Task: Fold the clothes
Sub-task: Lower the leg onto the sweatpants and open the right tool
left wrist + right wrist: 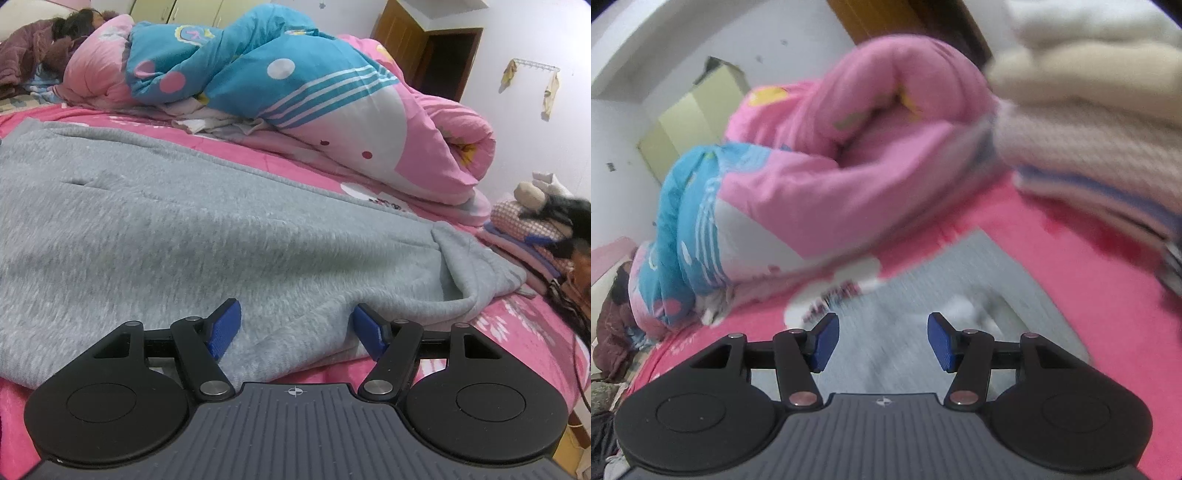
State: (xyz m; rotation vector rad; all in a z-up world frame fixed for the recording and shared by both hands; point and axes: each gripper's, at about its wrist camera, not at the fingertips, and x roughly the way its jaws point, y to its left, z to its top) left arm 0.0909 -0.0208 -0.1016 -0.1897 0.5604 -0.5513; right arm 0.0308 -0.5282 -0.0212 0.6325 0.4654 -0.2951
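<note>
A grey fleece garment [177,236] lies spread flat on the pink bed sheet [517,325]. My left gripper [295,325] is open, its blue pads straddling the garment's near edge. One corner of the garment is folded over at the right [476,266]. In the blurred right wrist view, my right gripper [882,339] is open and empty just above part of the same grey garment [923,295].
A rolled pink and blue quilt [295,99] lies along the far side of the bed, also in the right wrist view [812,177]. A stack of folded clothes [1089,147] sits at the right. A dark bundle [29,55] lies far left. A wooden door [443,55] stands behind.
</note>
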